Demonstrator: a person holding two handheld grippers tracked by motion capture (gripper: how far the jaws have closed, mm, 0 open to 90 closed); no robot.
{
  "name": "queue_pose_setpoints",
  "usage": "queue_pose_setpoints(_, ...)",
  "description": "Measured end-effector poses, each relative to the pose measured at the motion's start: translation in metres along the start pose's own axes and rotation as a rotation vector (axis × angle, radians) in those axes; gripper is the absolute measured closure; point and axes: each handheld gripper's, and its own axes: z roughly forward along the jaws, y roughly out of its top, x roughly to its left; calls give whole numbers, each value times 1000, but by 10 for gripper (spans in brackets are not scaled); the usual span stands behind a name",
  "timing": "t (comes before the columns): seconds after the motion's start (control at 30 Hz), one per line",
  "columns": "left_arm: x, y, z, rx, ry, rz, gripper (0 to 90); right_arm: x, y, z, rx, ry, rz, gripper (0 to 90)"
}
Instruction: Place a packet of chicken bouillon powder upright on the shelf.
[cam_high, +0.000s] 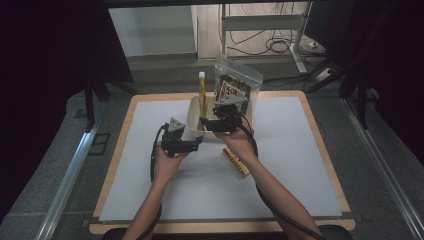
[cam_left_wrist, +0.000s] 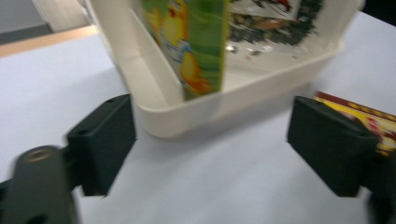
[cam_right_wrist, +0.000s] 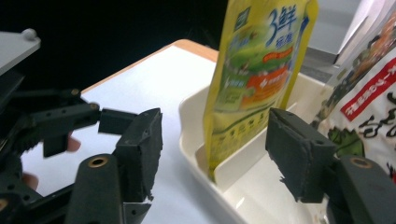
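The yellow-green pouch (cam_right_wrist: 254, 88) stands up tall in the white tub (cam_high: 196, 121), leaning on the tub's near wall, right in front of the right gripper (cam_right_wrist: 215, 154) and between its two black jaws. Those jaws are wide apart and hold nothing. One jaw is outside the tub's wall and the other is inside the tub.

The pouch looks thin, soft and light, with a shiny skin that may slip. It will bend if it is grabbed at the top. I think the best place to pinch it is low on its flat sides, where it is stiffer, and not on the little cap at the top.

Just beyond that gripper, a clear bag with a dark snack pack (cam_high: 235, 89) also stands in the tub, close by the pouch.

The left gripper (cam_high: 196, 145) is just off the tub's corner. Its jaws are wide open too, with only the white table (cam_left_wrist: 46, 84) and the tub's corner between them. A flat red and yellow packet (cam_high: 235, 162) lies on the table behind the right gripper, under that hand's wrist
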Motion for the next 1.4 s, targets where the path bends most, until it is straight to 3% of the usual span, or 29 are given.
queue_pose_setpoints(0.27,-6,-11,-10,22,-18,16,93,4,-10,-14,39,40,-30,254)
queue_pose_setpoints(0.43,-13,-21,-20,25,-15,51,68,5,-23,-24,64,82,-43,178)
queue_pose_setpoints(0.67,-21,-34,-31,6,-5,106,36,2,-41,-35,96,88,-66,118)
queue_pose_setpoints(0.77,-24,-40,-34,-13,-20,134,18,0,-48,-40,109,87,-84,101)
queue_pose_setpoints(0.9,-29,-46,-39,-19,-36,136,7,-3,-57,-46,124,82,-114,88)
queue_pose_setpoints(1.1,-33,-57,-48,-16,-52,149,4,-7,-70,-55,152,86,-108,78)
queue_pose_setpoints(1.4,-34,-71,-64,-10,-24,160,5,-11,-92,-72,137,97,-64,68)
